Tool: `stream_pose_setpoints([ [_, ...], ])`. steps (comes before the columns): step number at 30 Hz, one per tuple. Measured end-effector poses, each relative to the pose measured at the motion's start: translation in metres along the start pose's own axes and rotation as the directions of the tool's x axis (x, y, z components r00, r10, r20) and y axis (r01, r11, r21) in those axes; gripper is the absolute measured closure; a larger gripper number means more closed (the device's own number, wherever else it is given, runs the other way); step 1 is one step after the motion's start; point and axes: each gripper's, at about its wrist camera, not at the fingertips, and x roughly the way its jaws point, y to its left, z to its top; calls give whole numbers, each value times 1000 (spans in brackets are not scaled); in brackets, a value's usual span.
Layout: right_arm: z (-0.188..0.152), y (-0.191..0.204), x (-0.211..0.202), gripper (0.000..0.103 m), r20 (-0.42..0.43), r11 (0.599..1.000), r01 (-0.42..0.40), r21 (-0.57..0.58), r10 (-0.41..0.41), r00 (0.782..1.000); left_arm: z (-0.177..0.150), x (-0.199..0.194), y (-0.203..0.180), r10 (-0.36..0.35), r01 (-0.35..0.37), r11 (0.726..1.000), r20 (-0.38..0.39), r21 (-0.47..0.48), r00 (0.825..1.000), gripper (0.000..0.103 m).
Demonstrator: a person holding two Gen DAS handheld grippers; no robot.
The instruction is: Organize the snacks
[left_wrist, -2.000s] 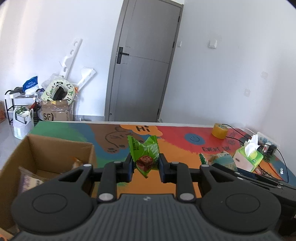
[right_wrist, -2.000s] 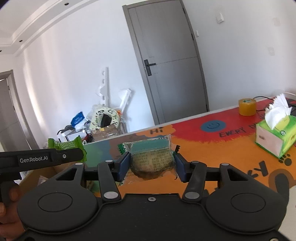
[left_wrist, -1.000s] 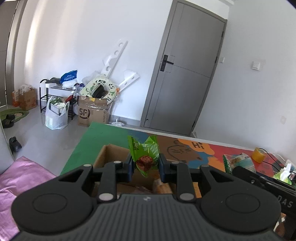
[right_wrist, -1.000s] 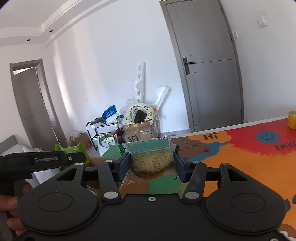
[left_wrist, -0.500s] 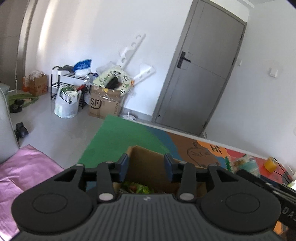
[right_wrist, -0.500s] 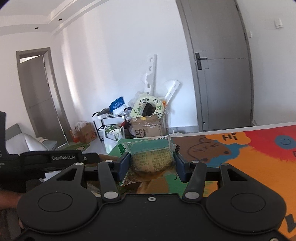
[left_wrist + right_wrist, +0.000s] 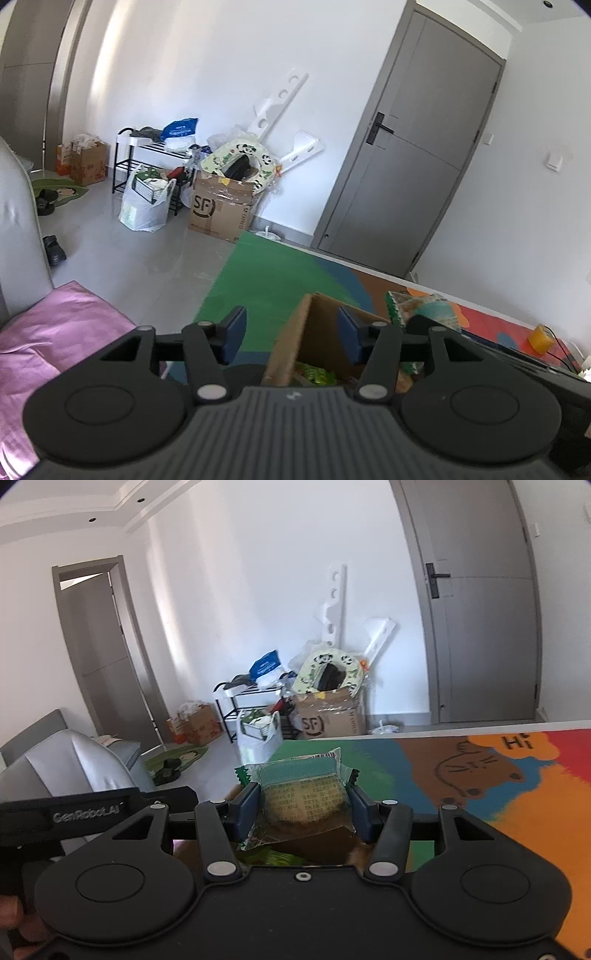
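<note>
The left tool [image 7: 291, 325] has just been opening; its jaws stand apart with nothing held, straddling the near wall of the box [image 7: 286, 350]. Inside the box, below the tool, lies a green packet [image 7: 314, 373]. The right tool [image 7: 301, 810] is clamped on a cake packet [image 7: 301, 797], a clear wrapper with a teal band and printed text, its blue pads [image 7: 248, 808] pressing on both sides. That packet hangs over the box's open top, where green wrappers show beneath it. In the left view the same packet [image 7: 424, 306] shows just past the box's far edge, in front of the right tool's dark body. The box sits on the bench [image 7: 498, 775], whose mat is painted green, blue, brown, orange and red, with a bear drawing and "Hi". A tape roll [image 7: 540, 334] lies farther along the bench, well apart from the box.
</note>
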Motion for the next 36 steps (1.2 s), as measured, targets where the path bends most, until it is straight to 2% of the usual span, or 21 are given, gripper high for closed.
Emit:
stream_pose_setpoints([
  [3, 1, 6, 7, 46, -4, 998, -54, 8, 54, 999, 2, -3, 7, 17, -17, 1000, 3, -9, 1000, 49],
  [5, 1, 6, 4, 34, -1, 999, -44, 13, 44, 999, 3, -5, 9, 26, -26, 1000, 3, -13, 1000, 49],
  [6, 0, 6, 1, 32, 8, 999, -32, 14, 32, 999, 2, -6, 9, 29, -29, 999, 3, -14, 1000, 47],
  [13, -4, -17, -29, 31, 23, 998, 18, 62, -20, 1000, -4, -10, -3, 12, -12, 1000, -6, 10, 1000, 42],
  [15, -6, -23, -36, 30, 25, 997, 30, 75, -32, 999, -7, -11, -10, 3, -2, 1000, -11, 26, 1000, 37],
  [17, -9, -29, -44, 25, 28, 995, 43, 89, -46, 999, -10, -12, -15, -4, 5, 999, -16, 35, 1000, 33],
  [22, -16, -42, -63, 23, 35, 992, 64, 111, -69, 997, -21, -21, -32, -20, 21, 997, -15, 70, 1000, 25],
  [30, -27, -60, -89, 12, 53, 987, 89, 134, -97, 994, -35, -33, -53, -28, 29, 995, -15, 96, 999, 15],
  [36, -37, -73, -111, 6, 66, 980, 122, 155, -133, 989, -45, -41, -66, -44, 47, 992, -25, 116, 999, 13],
])
